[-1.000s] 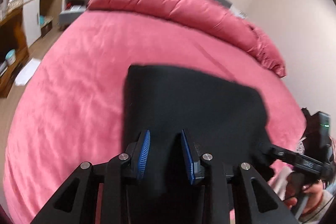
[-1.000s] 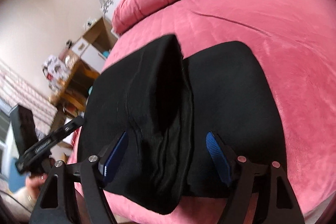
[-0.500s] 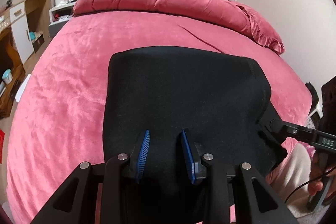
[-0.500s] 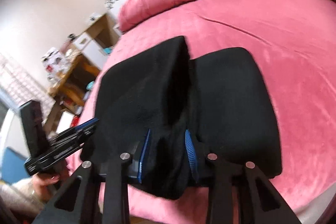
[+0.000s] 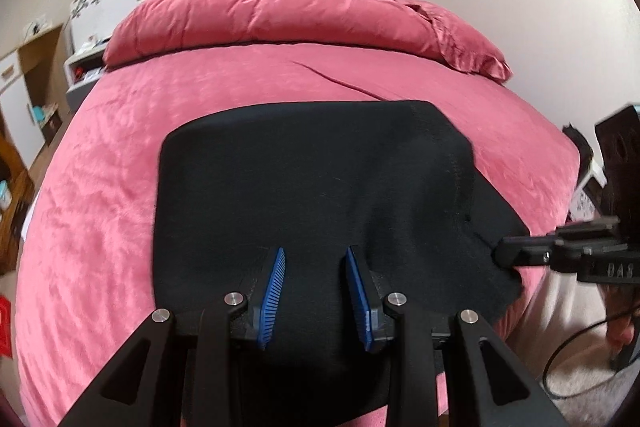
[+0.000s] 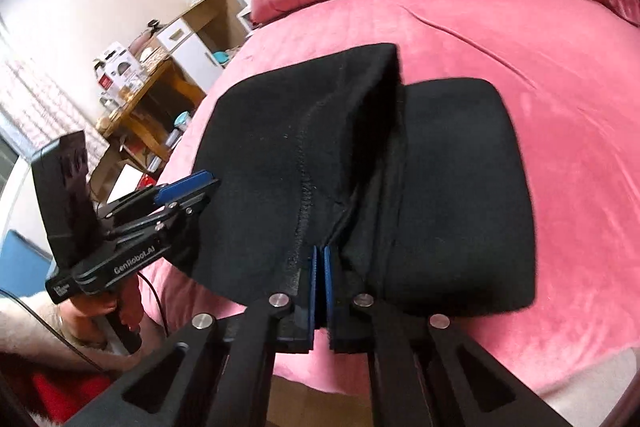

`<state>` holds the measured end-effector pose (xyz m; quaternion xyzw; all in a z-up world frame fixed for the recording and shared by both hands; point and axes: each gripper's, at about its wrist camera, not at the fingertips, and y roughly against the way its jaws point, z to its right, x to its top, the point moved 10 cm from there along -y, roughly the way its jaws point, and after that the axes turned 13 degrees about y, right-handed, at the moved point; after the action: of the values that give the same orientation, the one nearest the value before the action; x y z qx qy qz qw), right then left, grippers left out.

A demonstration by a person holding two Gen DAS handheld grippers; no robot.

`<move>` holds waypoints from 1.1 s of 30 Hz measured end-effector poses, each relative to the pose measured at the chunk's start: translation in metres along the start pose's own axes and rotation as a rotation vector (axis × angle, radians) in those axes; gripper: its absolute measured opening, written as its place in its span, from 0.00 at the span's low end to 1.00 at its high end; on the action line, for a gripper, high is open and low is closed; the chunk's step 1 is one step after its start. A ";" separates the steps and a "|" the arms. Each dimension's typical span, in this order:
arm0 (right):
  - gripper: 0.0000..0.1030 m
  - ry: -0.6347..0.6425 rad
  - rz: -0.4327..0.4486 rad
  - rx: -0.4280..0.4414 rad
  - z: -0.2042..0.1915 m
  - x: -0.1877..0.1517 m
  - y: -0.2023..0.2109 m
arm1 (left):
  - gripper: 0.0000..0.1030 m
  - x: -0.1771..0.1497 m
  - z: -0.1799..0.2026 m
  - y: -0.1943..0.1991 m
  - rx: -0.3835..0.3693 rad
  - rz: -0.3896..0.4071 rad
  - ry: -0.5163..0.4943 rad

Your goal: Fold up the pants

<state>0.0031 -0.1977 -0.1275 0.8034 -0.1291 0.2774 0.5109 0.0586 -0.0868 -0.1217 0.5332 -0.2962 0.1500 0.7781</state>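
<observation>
The black pants (image 5: 312,179) lie folded on the pink bed (image 5: 100,187) near its front edge. My left gripper (image 5: 316,263) sits over the near hem with its blue pads part open around a raised fold of cloth. My right gripper (image 6: 320,255) is shut on the near right edge of the pants (image 6: 460,187), which lifts into a ridge. The right gripper also shows in the left wrist view (image 5: 516,255) at the pants' right corner. The left gripper shows in the right wrist view (image 6: 192,187) at the left edge.
A rolled pink duvet (image 5: 280,15) and pillow lie across the head of the bed. A wooden desk and shelves with clutter (image 6: 140,91) stand to the left. The bed's front edge runs just under the grippers.
My right gripper has closed from wide open to shut on the pants' near edge. The folded pants have settled flatter and wider on the bed. The left jaws kept the same gap.
</observation>
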 end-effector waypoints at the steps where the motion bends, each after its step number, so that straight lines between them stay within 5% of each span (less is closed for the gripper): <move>1: 0.02 -0.025 -0.009 -0.001 0.004 -0.004 0.000 | 0.31 -0.002 0.003 -0.002 -0.001 -0.007 -0.016; 9: 0.03 -0.183 0.005 0.018 0.042 -0.015 0.004 | 0.36 -0.013 0.027 -0.019 -0.001 -0.047 -0.126; 10: 0.14 -0.179 0.022 0.025 0.044 -0.014 0.008 | 0.36 -0.012 0.032 -0.021 -0.009 -0.049 -0.136; 13: 0.71 -0.160 0.096 -0.004 0.047 0.002 0.013 | 0.36 -0.015 0.058 -0.033 -0.046 -0.072 -0.209; 17: 0.68 -0.142 0.089 -0.079 0.063 0.015 0.002 | 0.36 -0.020 0.087 -0.052 -0.082 -0.088 -0.277; 23: 0.67 -0.169 0.107 -0.049 0.072 0.023 -0.003 | 0.36 -0.007 0.096 -0.034 -0.270 -0.141 -0.144; 28: 0.67 -0.140 0.098 -0.037 0.063 0.027 -0.021 | 0.36 0.008 0.056 -0.007 -0.137 -0.033 -0.135; 33: 0.67 -0.140 0.099 0.007 0.057 0.031 -0.035 | 0.36 0.029 -0.020 0.012 0.049 0.060 0.053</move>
<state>0.0638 -0.2306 -0.1543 0.8152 -0.2034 0.2458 0.4834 0.0810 -0.0662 -0.1004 0.5390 -0.2876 0.1943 0.7675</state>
